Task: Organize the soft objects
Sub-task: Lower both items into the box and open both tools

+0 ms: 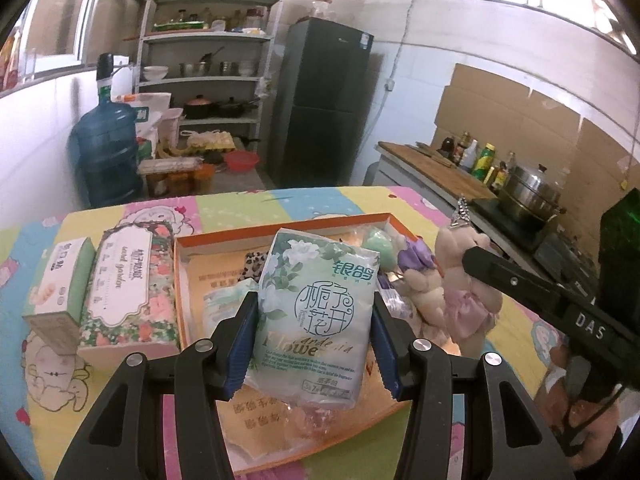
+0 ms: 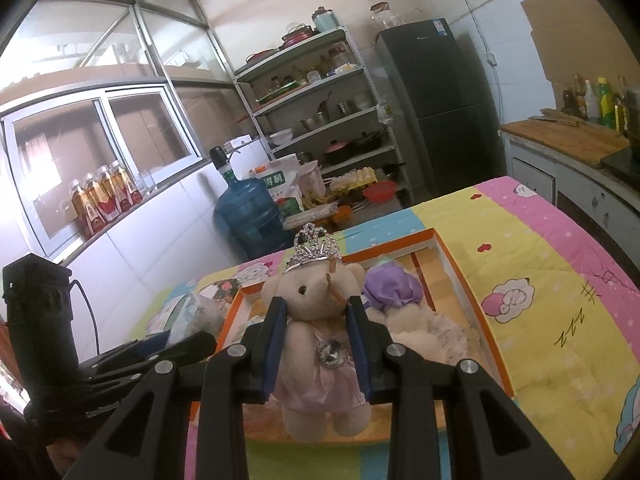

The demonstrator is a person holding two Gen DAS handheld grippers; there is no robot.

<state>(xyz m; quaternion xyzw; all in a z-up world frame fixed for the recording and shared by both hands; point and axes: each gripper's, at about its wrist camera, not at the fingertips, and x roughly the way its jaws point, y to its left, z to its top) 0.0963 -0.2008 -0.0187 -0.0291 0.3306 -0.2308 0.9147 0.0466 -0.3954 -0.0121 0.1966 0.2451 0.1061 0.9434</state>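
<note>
A: Item one. Left gripper [image 1: 314, 338], blue-padded jaws pinched on the soft plastic pack of pocket tissues printed with white flowers [image 1: 316, 316]. Location: held upright above the shallow orange-rimmed cardboard tray [image 1: 181, 280], clear of its floor.

B: Risk?

A: Slippery film, squashy contents. The pads bear on the pack's two side edges only; I judge it could slide down or twist out if tilted. A harder squeeze may simply buckle it.

B: Item two?

A: Right gripper [image 2: 316, 344], jaws pressed on the torso of the cream plush bear in a pink dress with a silver tiara [image 2: 316, 320]. Location: lifted over the near part of the same tray, legs dangling.

B: Hazards there?

A: The tiara [image 2: 316, 250] stands proud and could snag or come off against the tray wall. A second plush bear in a purple hat [image 2: 394, 292] lies just beside it in the tray and may be dragged.

B: Anything shared?

A: Both grippers work close together over one tray; the left view shows the right one near the pack. Collision is plausible. Two flat tissue boxes, one green, one floral [image 1: 124, 284], lie left of the tray on the cartoon-print quilt [image 2: 540, 248].
</note>
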